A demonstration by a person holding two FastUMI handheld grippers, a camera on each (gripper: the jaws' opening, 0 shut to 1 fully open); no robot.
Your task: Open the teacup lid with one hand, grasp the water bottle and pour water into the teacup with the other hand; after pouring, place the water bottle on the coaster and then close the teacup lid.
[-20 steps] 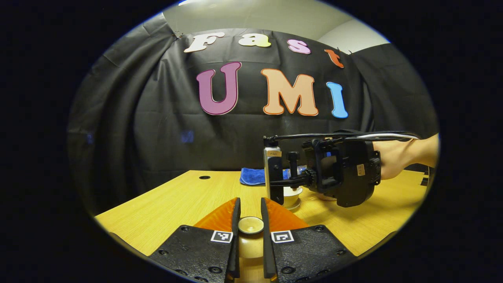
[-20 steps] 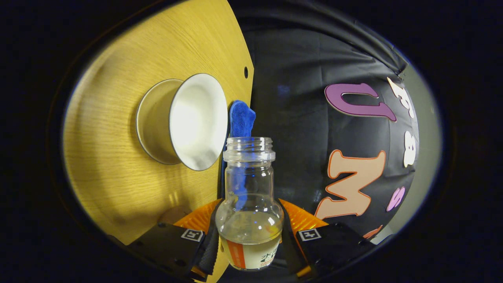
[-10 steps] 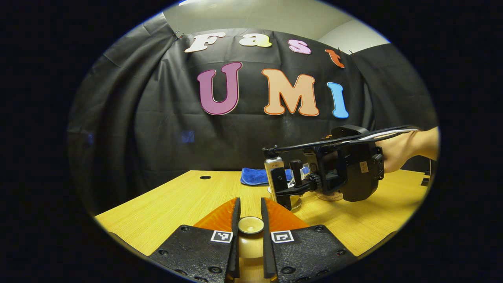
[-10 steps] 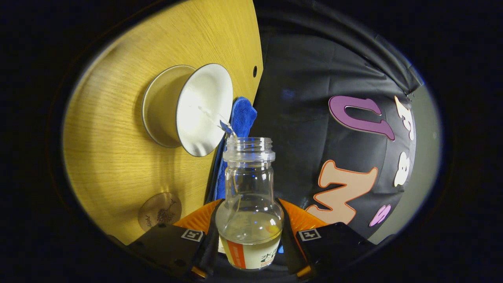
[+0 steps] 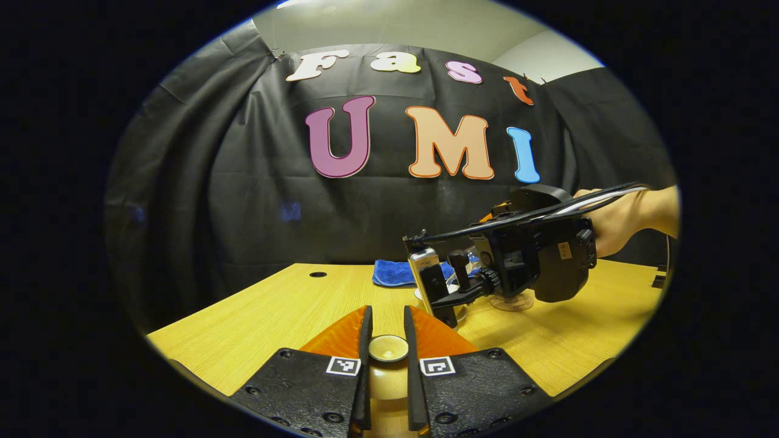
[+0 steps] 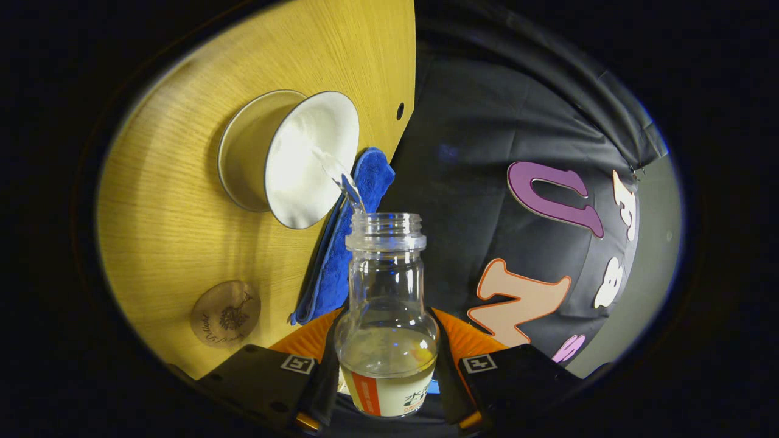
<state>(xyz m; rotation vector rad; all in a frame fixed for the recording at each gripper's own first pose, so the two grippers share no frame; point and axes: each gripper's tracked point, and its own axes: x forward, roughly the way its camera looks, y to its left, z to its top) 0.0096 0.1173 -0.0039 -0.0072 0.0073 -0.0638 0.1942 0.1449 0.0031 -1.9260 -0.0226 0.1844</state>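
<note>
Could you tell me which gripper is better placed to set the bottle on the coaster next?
Right: its fingers already clamp the water bottle, with the coaster nearby. The left gripper holds the teacup lid.

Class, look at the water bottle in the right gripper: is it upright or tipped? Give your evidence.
Tipped. In the right gripper view, water runs from the water bottle's open mouth sideways into the teacup, and the table stands on edge.

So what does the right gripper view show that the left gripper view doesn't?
Right gripper view: the water bottle tipped in the right hand-held gripper, with a water stream running into the open teacup. Left gripper view: the teacup lid pinched in the left hand-held gripper, plus the person's hand holding the other one. Both: the wooden table, blue cloth and round coaster.
</note>
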